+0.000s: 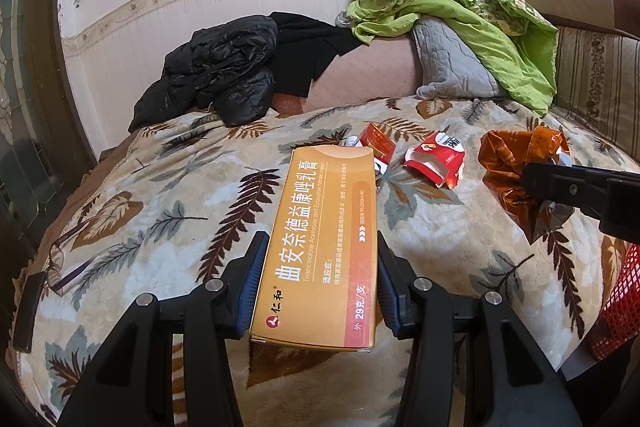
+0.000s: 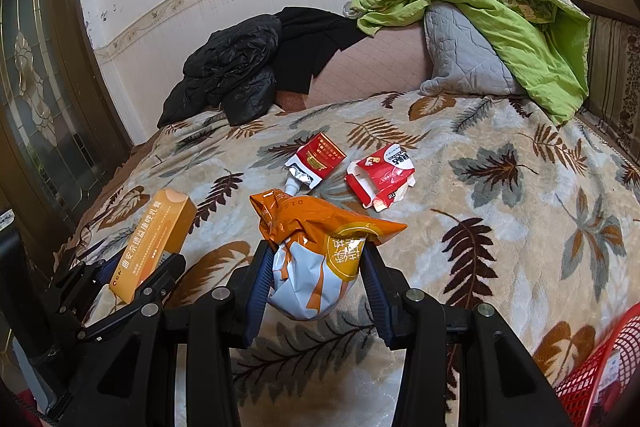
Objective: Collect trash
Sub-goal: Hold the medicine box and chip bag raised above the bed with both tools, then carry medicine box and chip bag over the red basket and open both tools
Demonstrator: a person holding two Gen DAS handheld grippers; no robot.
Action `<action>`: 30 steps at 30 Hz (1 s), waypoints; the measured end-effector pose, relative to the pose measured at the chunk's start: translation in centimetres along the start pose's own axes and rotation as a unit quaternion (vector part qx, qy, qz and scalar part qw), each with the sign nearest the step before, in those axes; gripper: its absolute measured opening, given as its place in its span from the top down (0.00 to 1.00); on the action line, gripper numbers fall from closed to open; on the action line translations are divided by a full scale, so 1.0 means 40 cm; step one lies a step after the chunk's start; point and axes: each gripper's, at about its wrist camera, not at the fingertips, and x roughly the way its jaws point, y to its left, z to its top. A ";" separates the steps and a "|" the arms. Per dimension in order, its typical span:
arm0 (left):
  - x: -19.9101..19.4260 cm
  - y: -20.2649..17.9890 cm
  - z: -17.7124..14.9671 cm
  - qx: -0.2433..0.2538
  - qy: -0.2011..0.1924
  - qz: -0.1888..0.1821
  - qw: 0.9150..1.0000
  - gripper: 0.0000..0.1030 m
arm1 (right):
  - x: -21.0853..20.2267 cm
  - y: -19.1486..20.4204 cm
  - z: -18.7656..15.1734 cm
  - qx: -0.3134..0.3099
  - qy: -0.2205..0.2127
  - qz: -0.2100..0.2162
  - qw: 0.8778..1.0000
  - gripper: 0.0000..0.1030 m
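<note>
My left gripper (image 1: 318,259) is shut on a long orange medicine box (image 1: 324,239) and holds it above the leaf-patterned bed blanket (image 1: 140,227); the box also shows in the right wrist view (image 2: 154,247). My right gripper (image 2: 318,263) is shut on a crumpled orange and white snack bag (image 2: 316,259); the bag also shows in the left wrist view (image 1: 516,171). A red torn box (image 2: 320,159) with a small tube (image 2: 294,185) and a red and white torn carton (image 2: 382,177) lie on the blanket beyond the bag.
A red mesh basket (image 2: 600,371) sits at the lower right edge. A black jacket (image 2: 232,79), a grey pillow (image 2: 464,55) and a green quilt (image 2: 500,3) lie at the far side. A dark door (image 2: 36,99) stands on the left.
</note>
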 end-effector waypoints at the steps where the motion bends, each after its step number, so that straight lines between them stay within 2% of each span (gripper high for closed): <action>1: 0.002 -0.001 -0.003 0.001 0.001 -0.001 1.000 0.53 | -0.001 0.000 0.000 0.000 0.000 0.000 1.000 0.54; 24: 0.005 -0.015 -0.009 0.022 0.003 -0.024 0.999 0.53 | -0.003 -0.034 0.004 0.014 -0.002 -0.006 1.000 0.54; 27: 0.004 -0.014 -0.007 0.013 0.003 -0.045 0.999 0.53 | -0.010 -0.042 0.007 0.026 -0.004 -0.007 1.000 0.54; 30: -0.002 -0.022 -0.006 0.007 0.003 -0.080 0.997 0.53 | -0.027 -0.061 0.007 0.041 -0.007 -0.007 0.999 0.54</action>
